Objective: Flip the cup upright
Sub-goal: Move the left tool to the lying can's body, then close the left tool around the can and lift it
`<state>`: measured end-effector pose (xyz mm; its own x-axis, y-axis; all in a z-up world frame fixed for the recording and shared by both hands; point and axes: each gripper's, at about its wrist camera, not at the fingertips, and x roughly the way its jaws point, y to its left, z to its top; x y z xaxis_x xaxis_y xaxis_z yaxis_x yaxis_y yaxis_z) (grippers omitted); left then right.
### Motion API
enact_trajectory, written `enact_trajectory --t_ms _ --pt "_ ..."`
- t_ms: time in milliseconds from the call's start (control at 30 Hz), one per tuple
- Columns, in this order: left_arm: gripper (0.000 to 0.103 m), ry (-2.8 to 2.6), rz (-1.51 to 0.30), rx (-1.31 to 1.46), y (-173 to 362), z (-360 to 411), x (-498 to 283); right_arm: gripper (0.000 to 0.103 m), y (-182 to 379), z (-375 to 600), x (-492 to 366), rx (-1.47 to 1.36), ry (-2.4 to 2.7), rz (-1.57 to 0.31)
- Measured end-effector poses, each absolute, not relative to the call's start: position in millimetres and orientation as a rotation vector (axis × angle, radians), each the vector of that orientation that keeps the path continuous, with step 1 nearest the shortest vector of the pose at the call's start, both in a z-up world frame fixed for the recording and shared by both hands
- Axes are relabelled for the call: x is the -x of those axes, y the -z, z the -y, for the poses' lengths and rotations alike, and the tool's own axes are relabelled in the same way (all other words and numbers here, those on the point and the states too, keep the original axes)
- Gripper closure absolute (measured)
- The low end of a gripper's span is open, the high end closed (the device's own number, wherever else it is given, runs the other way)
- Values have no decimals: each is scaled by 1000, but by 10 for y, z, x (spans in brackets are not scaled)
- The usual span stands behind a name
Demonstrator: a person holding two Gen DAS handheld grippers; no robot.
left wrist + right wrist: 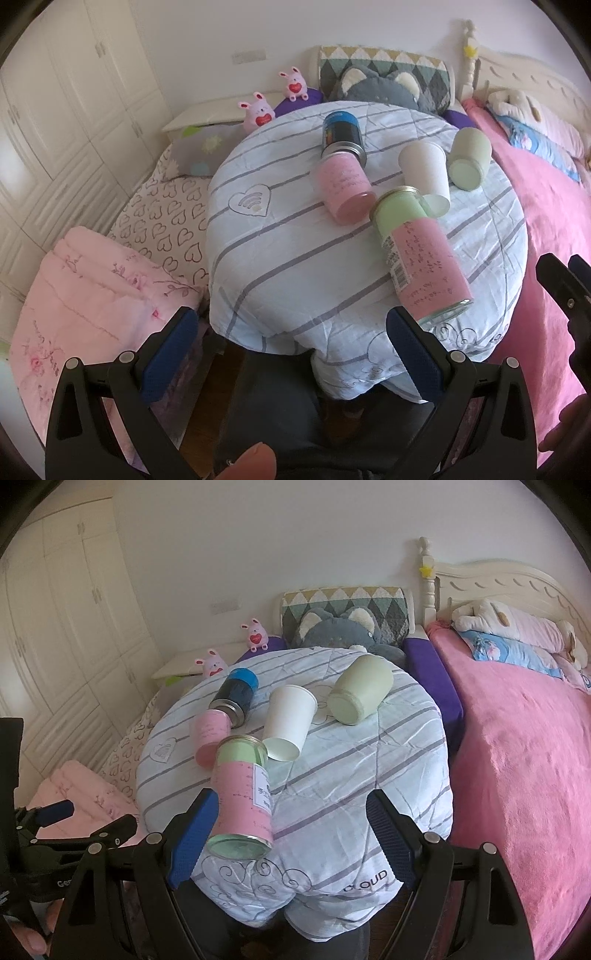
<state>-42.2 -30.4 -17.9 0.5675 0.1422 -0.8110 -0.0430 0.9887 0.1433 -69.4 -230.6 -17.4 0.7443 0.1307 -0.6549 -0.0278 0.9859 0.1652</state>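
Note:
Several cups lie on their sides on a round table (295, 288) covered with a striped cloth. Nearest is a glass jar with a pink label and green top (421, 254) (242, 794). Behind it lie a pink cup (345, 186) (207, 734), a white paper cup (426, 170) (288, 720), a pale green cup (469, 158) (360, 694) and a blue-black can (341, 134) (236, 694). My left gripper (291, 354) is open and empty at the table's near edge. My right gripper (291, 838) is open, its left pad (195, 830) close beside the glass jar's near end.
A pink bed (517, 757) runs along the right. Folded pink bedding (92, 295) and heart-print pillows (166, 229) lie left of the table. A grey plush (340, 633), a patterned cushion and pink bunny toys (258, 110) sit behind it. White wardrobes stand at far left.

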Motion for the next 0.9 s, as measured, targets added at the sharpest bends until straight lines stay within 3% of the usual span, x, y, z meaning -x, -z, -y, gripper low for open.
enact_trajectory --t_ms 900 --pt "0 -45 -1207 80 669 1036 -537 20 378 3069 61 -210 -103 -772"
